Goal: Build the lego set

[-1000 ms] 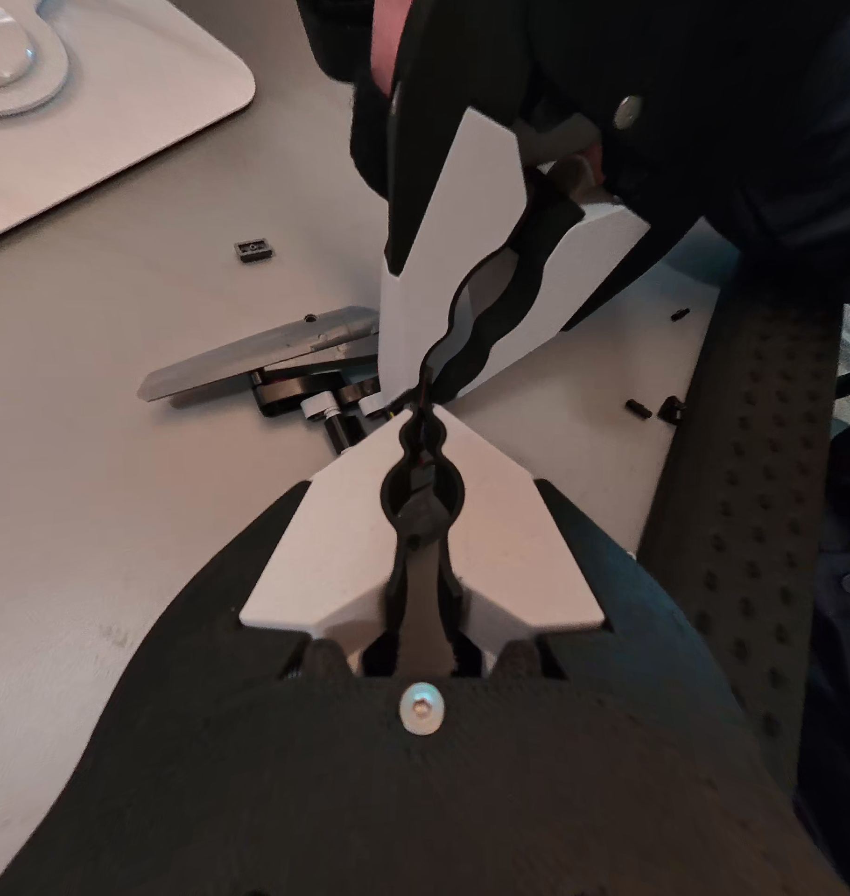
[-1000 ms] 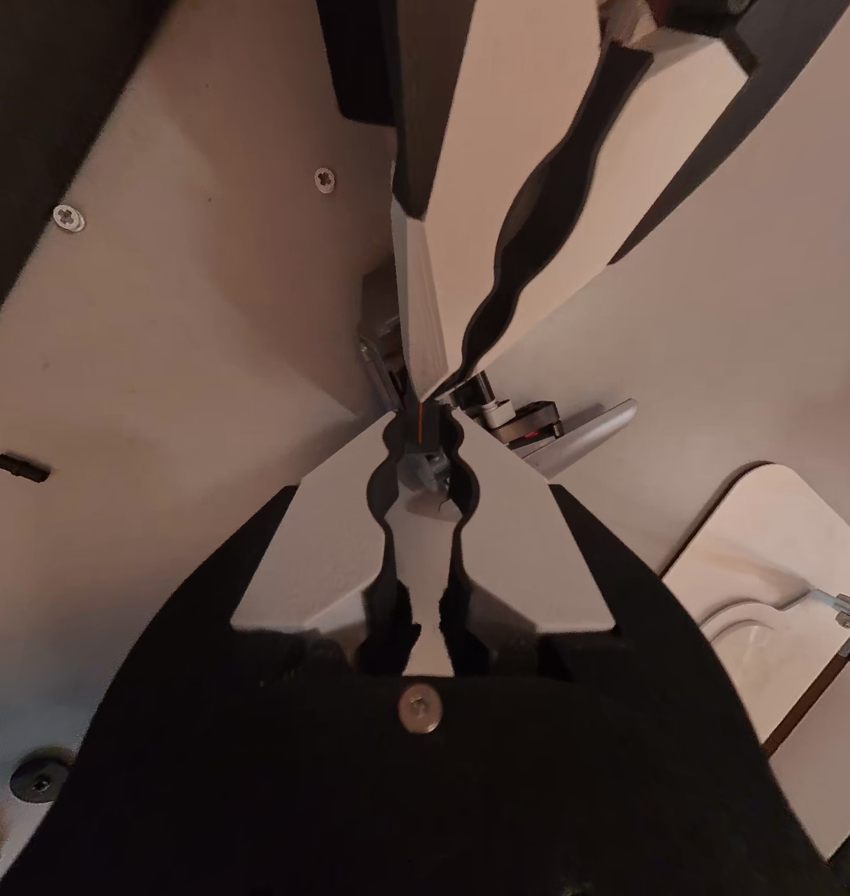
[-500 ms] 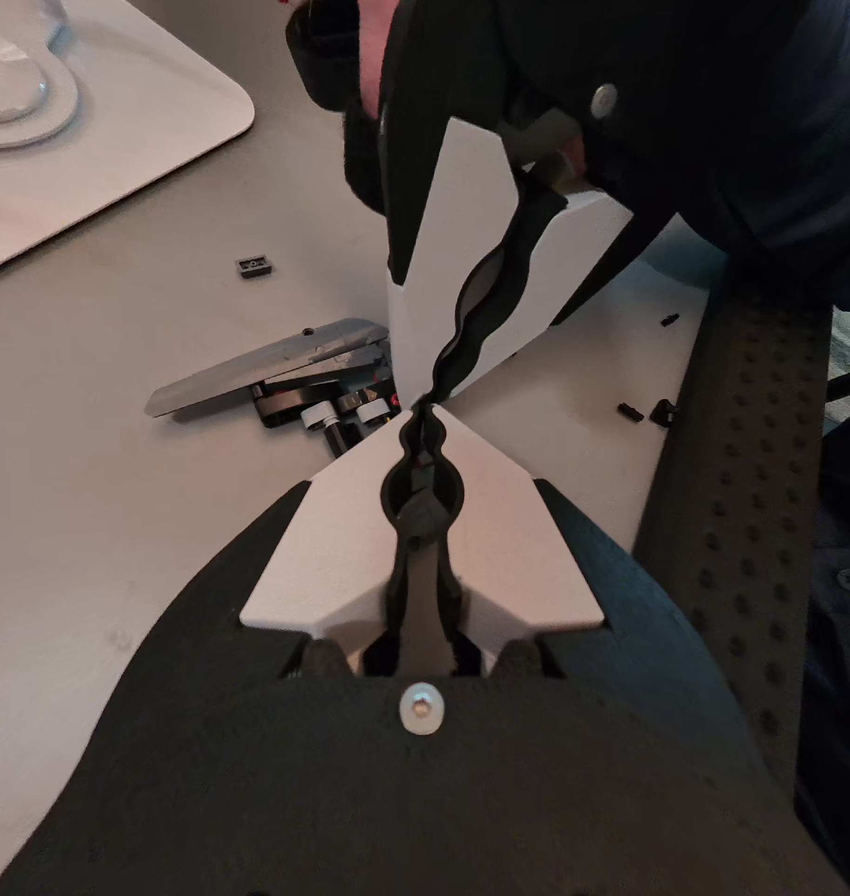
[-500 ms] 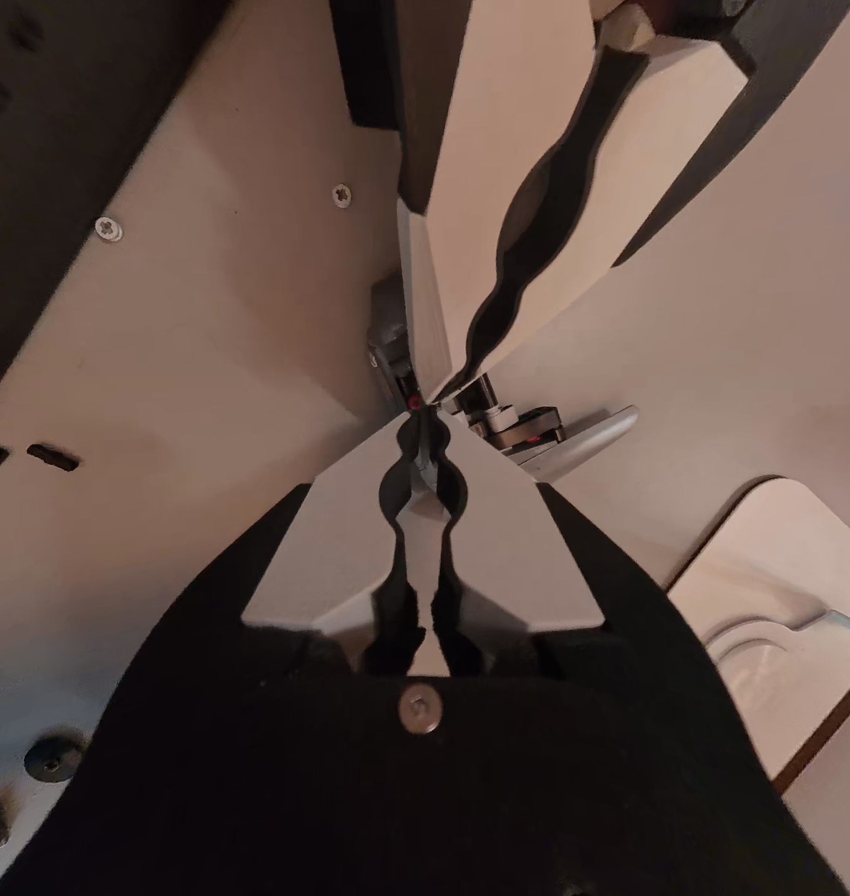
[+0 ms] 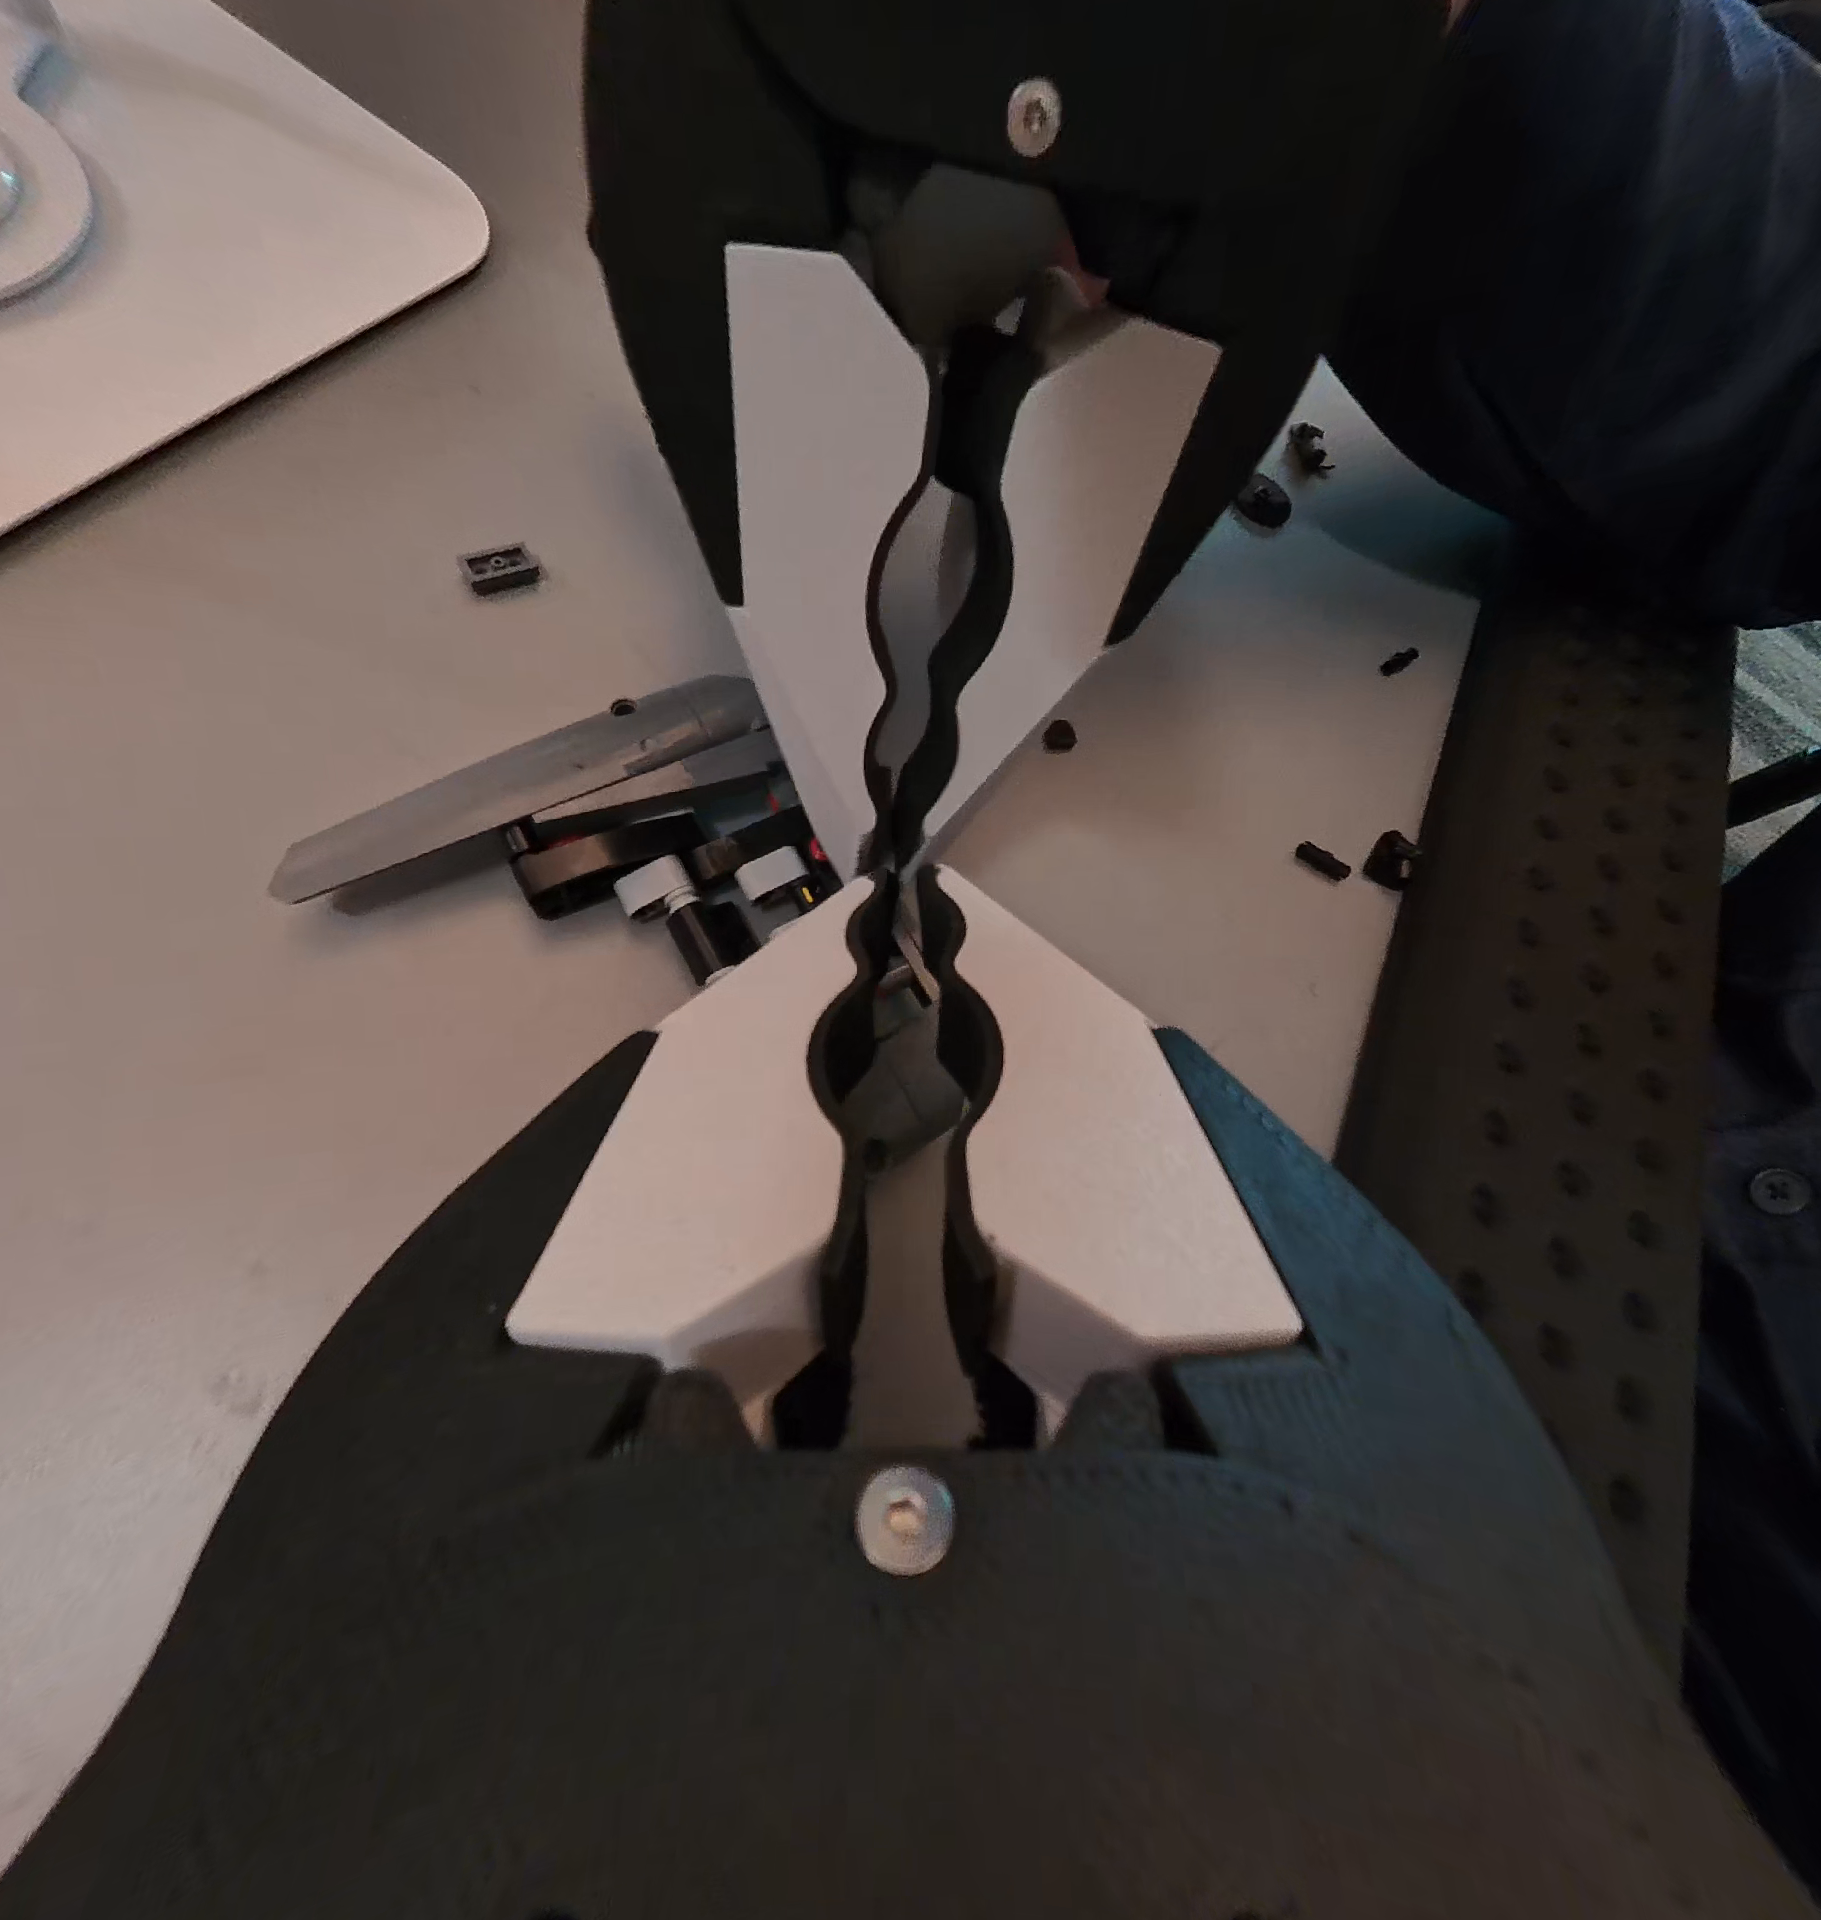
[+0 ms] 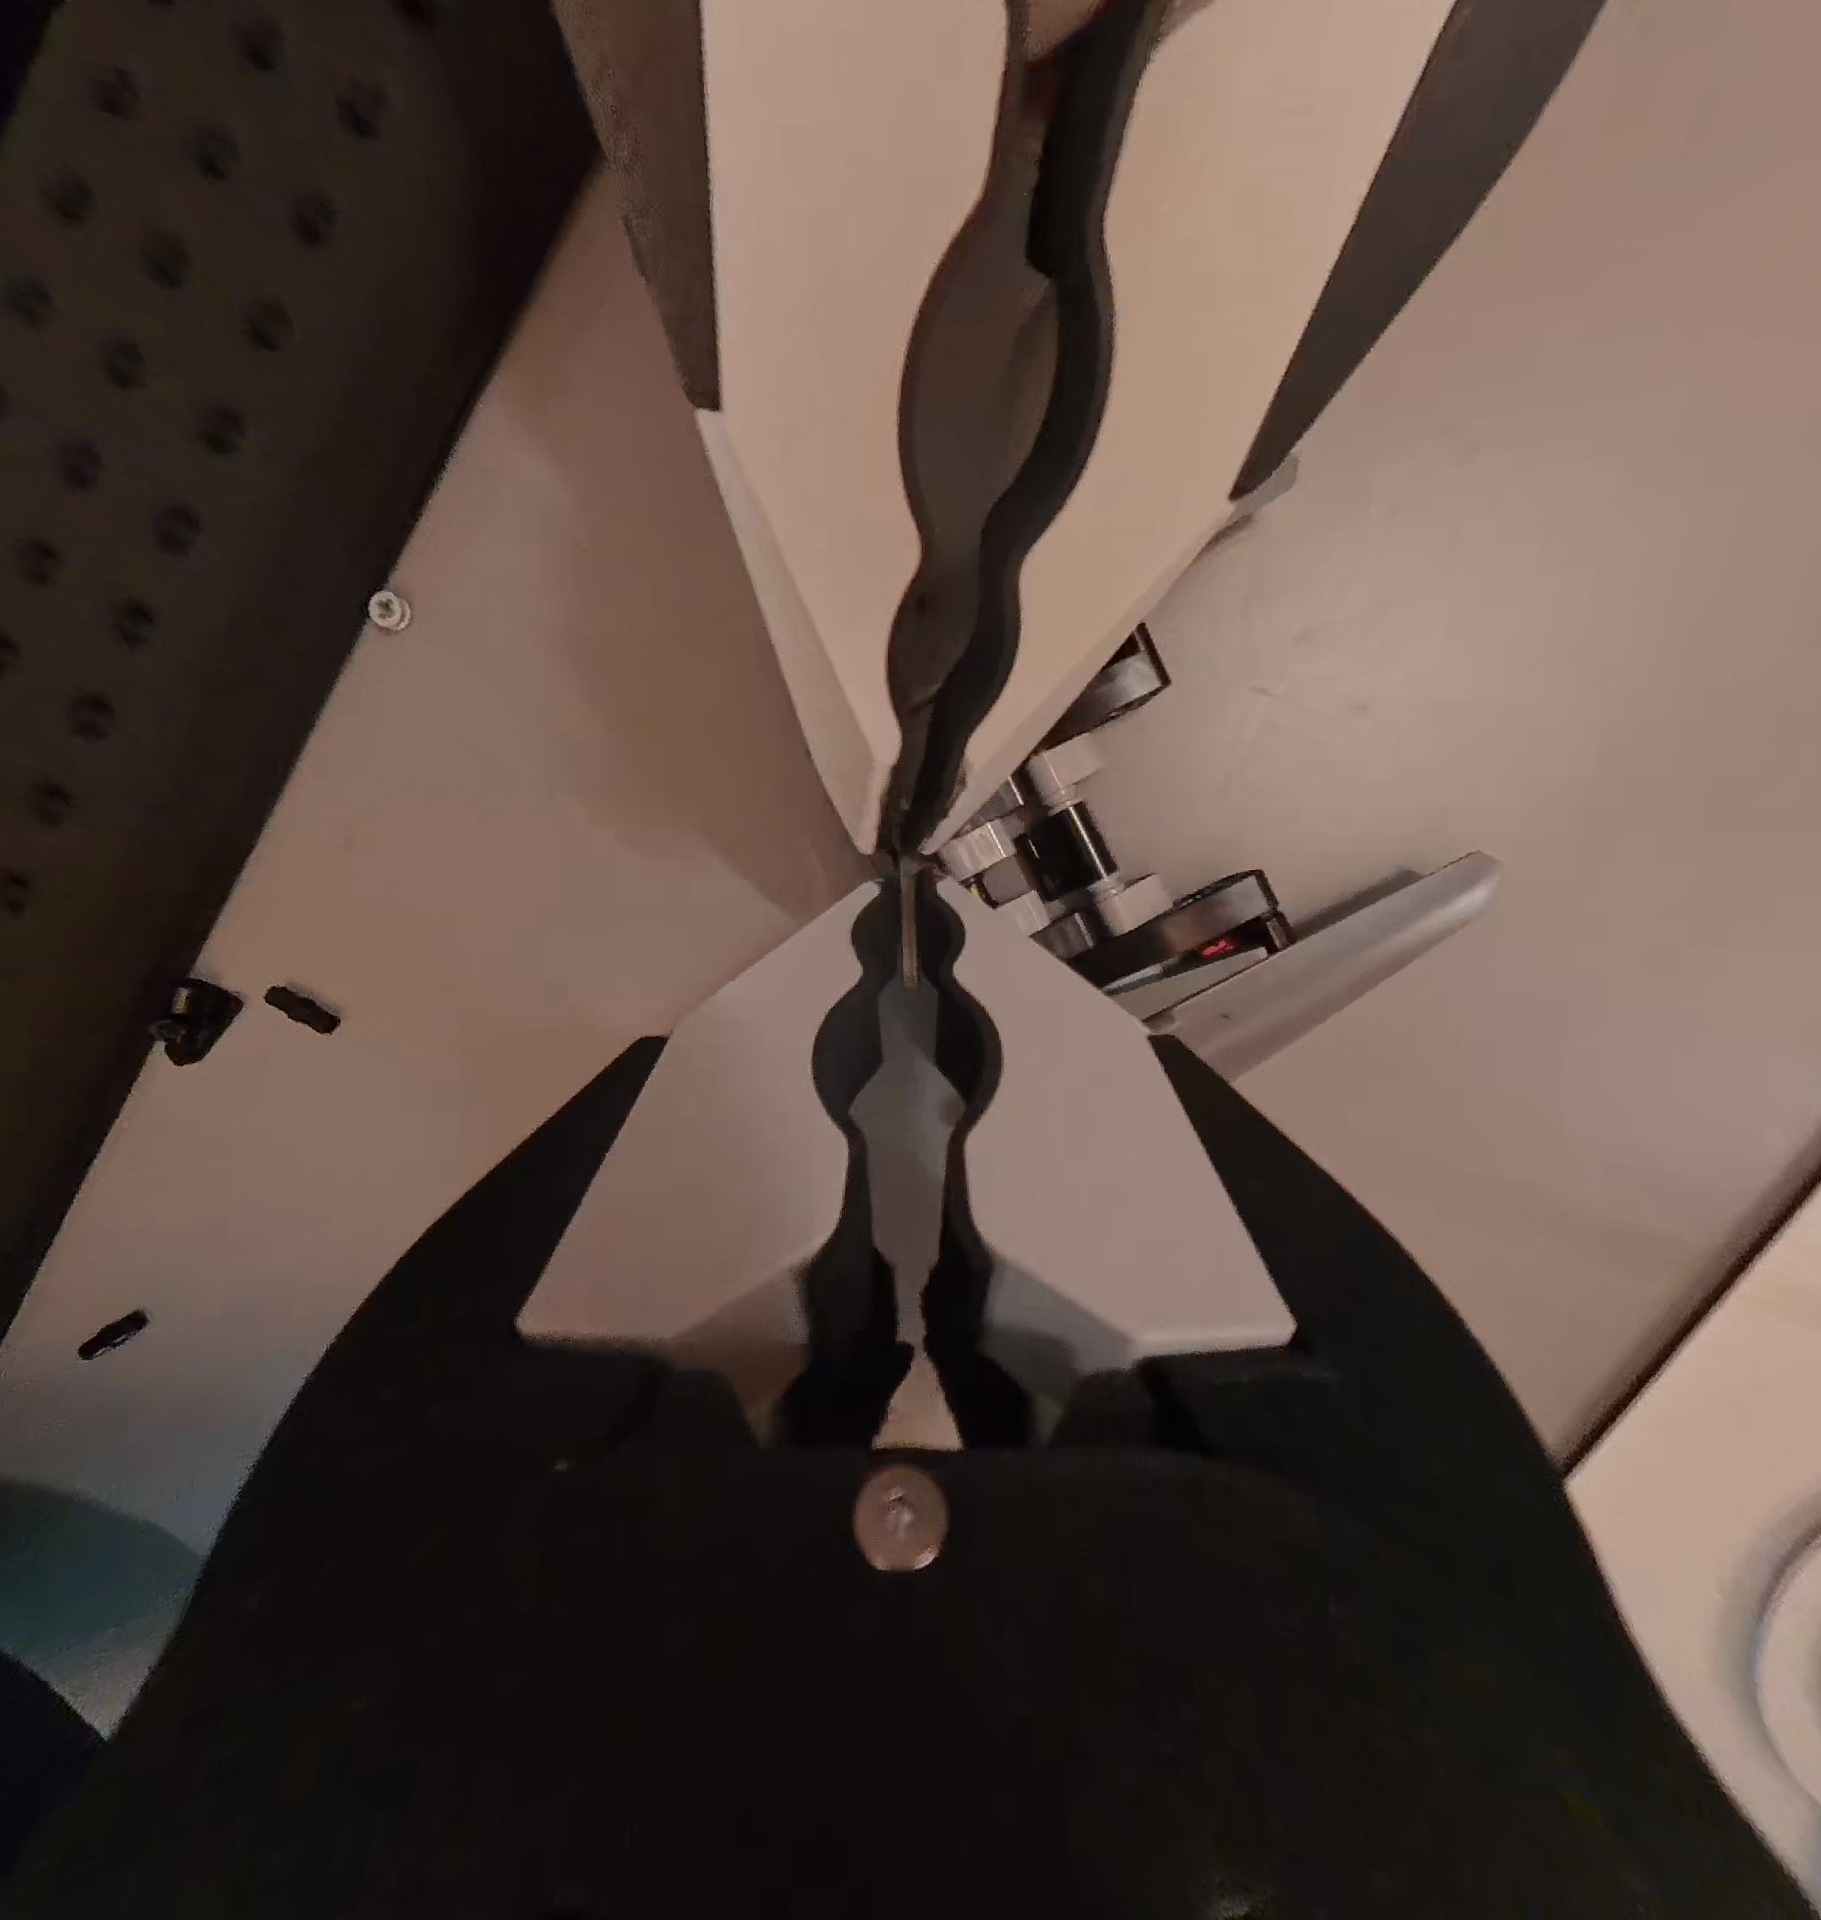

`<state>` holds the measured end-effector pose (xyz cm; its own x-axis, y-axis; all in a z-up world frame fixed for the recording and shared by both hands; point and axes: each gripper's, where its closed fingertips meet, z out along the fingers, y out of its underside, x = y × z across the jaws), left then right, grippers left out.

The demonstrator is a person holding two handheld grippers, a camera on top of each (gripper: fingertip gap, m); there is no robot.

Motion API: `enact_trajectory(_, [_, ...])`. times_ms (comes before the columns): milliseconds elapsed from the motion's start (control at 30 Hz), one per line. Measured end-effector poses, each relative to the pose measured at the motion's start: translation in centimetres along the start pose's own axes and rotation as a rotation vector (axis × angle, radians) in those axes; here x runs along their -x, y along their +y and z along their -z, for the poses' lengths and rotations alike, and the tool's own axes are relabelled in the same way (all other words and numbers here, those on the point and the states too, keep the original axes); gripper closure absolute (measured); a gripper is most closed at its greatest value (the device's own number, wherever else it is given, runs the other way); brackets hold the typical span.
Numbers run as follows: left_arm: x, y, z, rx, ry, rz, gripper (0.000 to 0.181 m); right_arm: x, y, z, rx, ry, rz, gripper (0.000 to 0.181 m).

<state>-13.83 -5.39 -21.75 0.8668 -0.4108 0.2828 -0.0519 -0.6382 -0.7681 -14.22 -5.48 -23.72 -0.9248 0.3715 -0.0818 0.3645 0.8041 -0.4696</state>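
My left gripper (image 5: 901,883) and right gripper (image 6: 906,894) meet tip to tip above the table, both shut. The left one pinches a small grey lego piece (image 5: 901,1101) between its black pads. A thin grey piece (image 6: 908,935) sits between the right gripper's tips. I cannot tell whether these are one part or two joined parts. The right gripper (image 5: 890,831) comes in from the top of the left wrist view. The lego assembly (image 5: 532,790), a grey wing panel with black and white parts, lies on the table just behind the tips; it also shows in the right wrist view (image 6: 1301,935).
A small dark plate (image 5: 504,569) lies beyond the assembly. Several black pins (image 5: 1321,860) lie near the table's right edge, also in the right wrist view (image 6: 303,1010). A black perforated surface (image 5: 1571,935) borders that edge. A white pad (image 5: 262,260) is at the far left. A dark sleeve (image 5: 1612,312) is at top right. The tips of both grippers are at nearly the same place.
The right gripper has swung from a tilt to straight opposite my left gripper. The tips stay together on the grey piece. The assembly has not moved.
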Motion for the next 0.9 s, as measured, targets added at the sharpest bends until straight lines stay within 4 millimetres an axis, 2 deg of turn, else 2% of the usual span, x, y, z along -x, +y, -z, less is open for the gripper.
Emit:
enact_trajectory(300, [0.2,0.6,-0.6,0.042,-0.007,-0.002,0.181,-0.3,0.0,-0.5,0.022,0.017,0.016,0.18])
enact_trajectory(400, [0.5,1.2,-1.0,0.082,-0.033,-0.008,0.181,-0.5,0.1,-0.5,0.032,0.029,0.007,0.173])
enact_trajectory(633, [0.6,0.4,-0.4,0.02,-0.022,0.012,0.181,-0.6,0.2,-0.4,0.031,0.04,0.019,0.18])
enact_trajectory(900, [0.6,0.5,-0.5,0.05,-0.069,-0.073,0.173,-0.2,0.1,-0.3,0.014,0.006,0.013,0.181])
